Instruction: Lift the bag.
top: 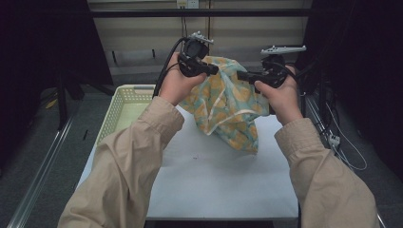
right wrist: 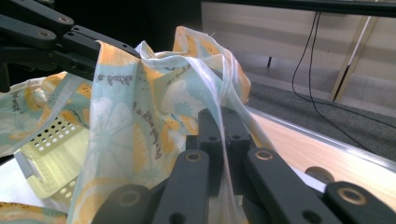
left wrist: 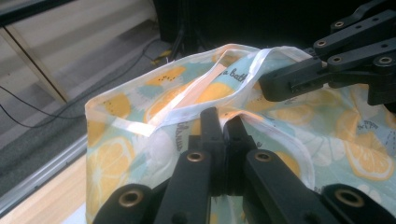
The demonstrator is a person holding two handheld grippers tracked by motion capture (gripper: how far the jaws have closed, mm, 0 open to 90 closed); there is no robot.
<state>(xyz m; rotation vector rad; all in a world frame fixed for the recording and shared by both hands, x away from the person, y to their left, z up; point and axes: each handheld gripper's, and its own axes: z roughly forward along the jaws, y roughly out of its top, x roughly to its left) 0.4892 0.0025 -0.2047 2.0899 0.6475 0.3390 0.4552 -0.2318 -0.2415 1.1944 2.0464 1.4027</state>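
A: So, left gripper (top: 213, 69) status?
B: Jaws were clamped on the top hem of the printed cloth bag (top: 227, 102). Right gripper (top: 242, 75) was pinched on the same hem, close beside it.
A: Bag position?
B: Held up in the air between both grippers, hanging down over the white table (top: 214, 180), lower corner near or on the surface, couldn't tell which.
A: Anything else around?
B: Yellow perforated basket (top: 121, 102) sat at the table's far left, behind the left hand (top: 178, 83).

A white rectangular table (top: 214, 185) carries the things. A pale yellow perforated plastic basket (top: 124, 102) sits on its far left corner. The rest of the tabletop shows bare white surface.
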